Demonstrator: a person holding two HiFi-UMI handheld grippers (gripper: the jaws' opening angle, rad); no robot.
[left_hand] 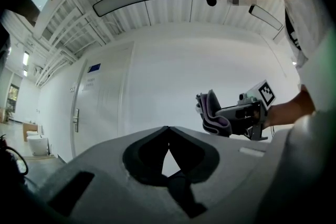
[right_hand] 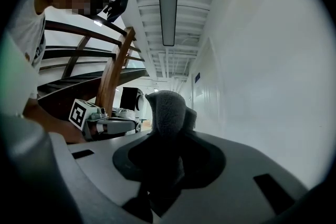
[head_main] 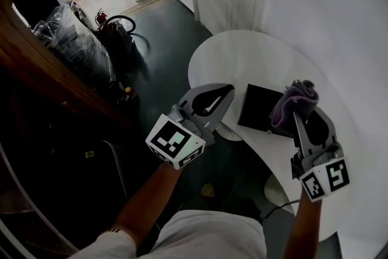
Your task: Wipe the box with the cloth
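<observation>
The right gripper (head_main: 297, 113) has its jaws pinched on the bunched cloth (head_main: 296, 97). The left gripper (head_main: 225, 93) has its jaws pressed together on nothing. The flat black box (head_main: 257, 107) lies on the white desk (head_main: 242, 57) between the two grippers, just left of the cloth and nearer the right hand. The desk's near edge runs close below the box. Bare desk lies beyond it.

White rounded table (head_main: 254, 57); black box (head_main: 257, 107) lying flat near front edge.
</observation>
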